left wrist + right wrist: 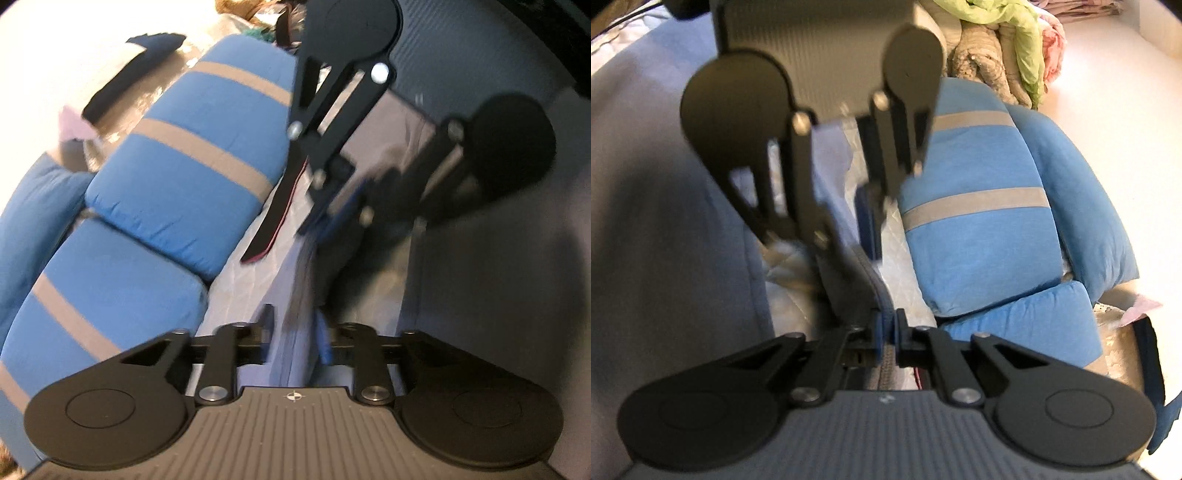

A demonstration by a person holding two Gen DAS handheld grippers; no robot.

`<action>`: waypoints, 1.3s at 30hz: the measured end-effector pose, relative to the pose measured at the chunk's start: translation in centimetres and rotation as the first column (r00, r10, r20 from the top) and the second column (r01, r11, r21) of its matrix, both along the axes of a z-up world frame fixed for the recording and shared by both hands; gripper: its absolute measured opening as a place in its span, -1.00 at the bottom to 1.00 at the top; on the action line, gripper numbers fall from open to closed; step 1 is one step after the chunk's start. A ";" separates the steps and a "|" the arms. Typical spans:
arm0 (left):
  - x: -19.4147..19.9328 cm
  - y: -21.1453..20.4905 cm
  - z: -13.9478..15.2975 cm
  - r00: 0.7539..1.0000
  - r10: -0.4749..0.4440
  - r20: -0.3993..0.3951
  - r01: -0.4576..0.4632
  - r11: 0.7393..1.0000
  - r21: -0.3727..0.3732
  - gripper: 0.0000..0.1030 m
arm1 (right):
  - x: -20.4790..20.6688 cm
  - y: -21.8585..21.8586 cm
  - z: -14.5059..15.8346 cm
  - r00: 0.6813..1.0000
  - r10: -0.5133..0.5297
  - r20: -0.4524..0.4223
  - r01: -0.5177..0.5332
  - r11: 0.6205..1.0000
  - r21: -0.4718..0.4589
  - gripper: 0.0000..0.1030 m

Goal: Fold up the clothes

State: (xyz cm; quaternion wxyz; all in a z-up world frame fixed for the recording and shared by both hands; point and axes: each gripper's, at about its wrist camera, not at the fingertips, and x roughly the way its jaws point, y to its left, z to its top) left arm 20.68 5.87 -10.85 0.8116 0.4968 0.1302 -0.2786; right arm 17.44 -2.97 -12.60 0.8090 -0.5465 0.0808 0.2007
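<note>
Garment (299,291), grey-blue, runs as a taut edge between both claws over the bed (243,273). Left wrist view: left claw (293,341) part open, cloth edge sitting between the fingers, pads not clearly pressing; I'd call it loose. Right claw (332,206) far, facing it, blurred. Blue striped pillows (192,162) on the left.
Right wrist view: right claw (888,334) pinched nearly shut on the garment's hem (871,284); left claw (864,214) opposite, far. Pillows right, bulk of the cloth left.
Step, my guess: mid-fold, hand-off or regrip of the edge. Next: left claw needs a firm re-pinch before pulling the fold flat.
</note>
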 end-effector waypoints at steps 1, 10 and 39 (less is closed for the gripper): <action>0.0 0.7 0.1 1.000 0.011 -0.009 -0.011 1.000 -0.002 -0.43 | 0.0 -0.1 0.0 1.000 -0.002 -0.002 0.002 1.000 0.002 -0.89; 0.6 6.4 0.7 0.985 0.141 -0.097 -0.140 0.990 0.012 -0.37 | 0.3 -1.1 -0.1 0.999 -0.026 -0.027 0.026 1.000 0.012 -0.89; 2.6 7.3 1.6 0.915 0.313 0.255 -0.372 0.898 0.236 -0.88 | 1.7 -2.2 2.0 0.994 -0.097 -0.055 0.104 0.984 0.146 -0.88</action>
